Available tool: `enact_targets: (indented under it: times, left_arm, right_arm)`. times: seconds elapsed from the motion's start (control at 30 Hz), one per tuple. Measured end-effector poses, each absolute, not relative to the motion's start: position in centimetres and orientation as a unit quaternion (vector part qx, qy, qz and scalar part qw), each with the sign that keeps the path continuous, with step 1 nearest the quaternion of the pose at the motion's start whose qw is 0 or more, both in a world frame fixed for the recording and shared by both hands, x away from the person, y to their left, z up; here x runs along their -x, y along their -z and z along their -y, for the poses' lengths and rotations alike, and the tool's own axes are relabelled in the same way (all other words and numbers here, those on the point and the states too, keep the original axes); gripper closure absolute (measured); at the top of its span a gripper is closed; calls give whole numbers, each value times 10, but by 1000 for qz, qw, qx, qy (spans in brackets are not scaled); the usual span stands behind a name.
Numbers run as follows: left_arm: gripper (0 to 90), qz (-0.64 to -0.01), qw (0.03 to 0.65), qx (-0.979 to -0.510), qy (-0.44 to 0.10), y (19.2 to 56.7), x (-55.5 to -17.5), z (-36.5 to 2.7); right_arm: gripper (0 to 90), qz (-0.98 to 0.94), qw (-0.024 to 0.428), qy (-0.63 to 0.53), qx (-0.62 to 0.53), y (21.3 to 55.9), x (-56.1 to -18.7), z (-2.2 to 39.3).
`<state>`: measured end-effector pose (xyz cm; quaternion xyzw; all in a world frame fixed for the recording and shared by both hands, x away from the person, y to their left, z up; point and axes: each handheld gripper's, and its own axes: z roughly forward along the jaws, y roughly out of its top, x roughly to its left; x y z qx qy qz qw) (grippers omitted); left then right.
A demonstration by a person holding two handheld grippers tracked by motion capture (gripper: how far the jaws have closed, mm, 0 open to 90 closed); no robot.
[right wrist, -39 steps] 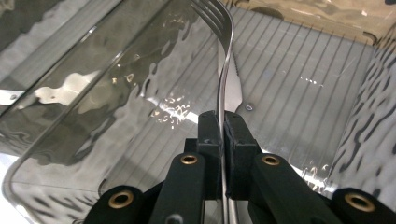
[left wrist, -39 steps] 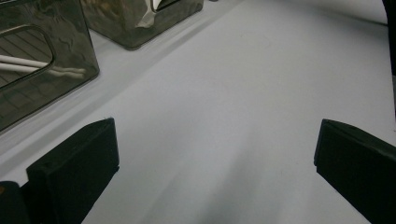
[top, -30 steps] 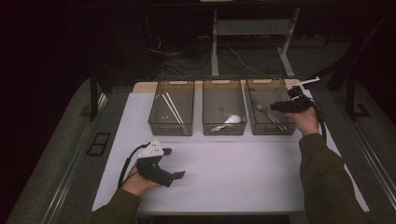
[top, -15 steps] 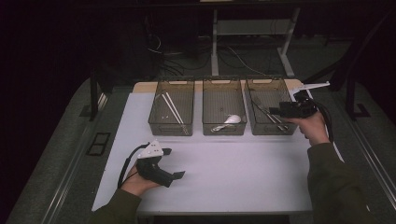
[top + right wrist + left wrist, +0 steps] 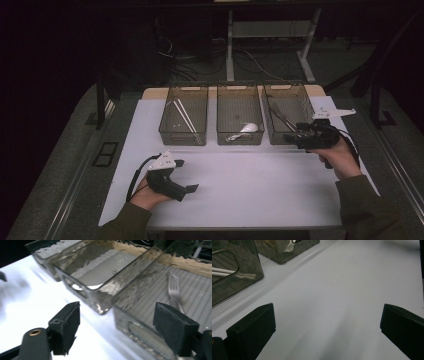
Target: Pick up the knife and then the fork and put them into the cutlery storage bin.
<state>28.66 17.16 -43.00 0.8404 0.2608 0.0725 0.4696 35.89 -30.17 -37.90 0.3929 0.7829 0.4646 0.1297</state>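
Two grippers, both with jaws spread wide and holding nothing.

Nearest, the left gripper rests low on the white table. Farther off, the right gripper hovers at the near wall of the right bin, which holds a fork; the middle bin holds a spoon, the left bin white sticks.

White worktop, three smoky see-through bins with ribbed bottoms, white chopsticks, white spoon, silver fork, black jaws, olive sleeves.
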Motion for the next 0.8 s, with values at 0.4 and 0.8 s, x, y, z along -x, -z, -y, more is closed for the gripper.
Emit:
enact_targets:
  times: [0.4, 0.8]
  left_arm:
    - [0, -262, 472, -838, -73, 429, -286, -172]
    - [0, -259, 475, -838, -73, 428, -285, -173]
  right_arm:
    - [182, -786, 116, -482, -370, 400, -319, 296]
    - [154, -785, 103, -491, -364, 427, -283, 298]
